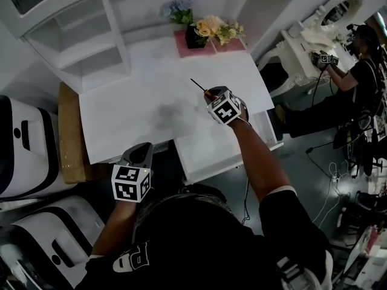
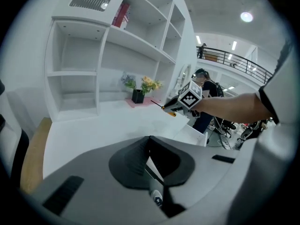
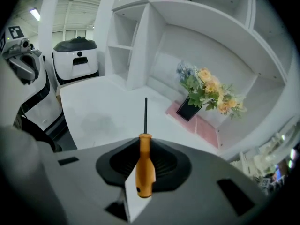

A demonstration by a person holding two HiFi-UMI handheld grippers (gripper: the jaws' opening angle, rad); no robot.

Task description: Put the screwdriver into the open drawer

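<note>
Risk: right gripper (image 1: 211, 96) pinches screwdriver (image 3: 144, 165) by orange handle alone, near desk (image 1: 151, 107) front-right corner; hold may pivot, shaft snagging open drawer (image 1: 208, 154) rim; left gripper (image 2: 151, 163) pressed together, empty.

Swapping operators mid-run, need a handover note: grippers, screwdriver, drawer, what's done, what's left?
Right gripper: shut on the handle of the orange-handled screwdriver, held in the air over the desk, shaft pointing away towards the shelves.
Left gripper: jaws together, nothing between them, held at the desk's front edge, away from the job.
Drawer: open at the desk's front, just below the right gripper in the head view.
Done: screwdriver picked up.
Left: bring it over the drawer, lower it in, release.
</note>
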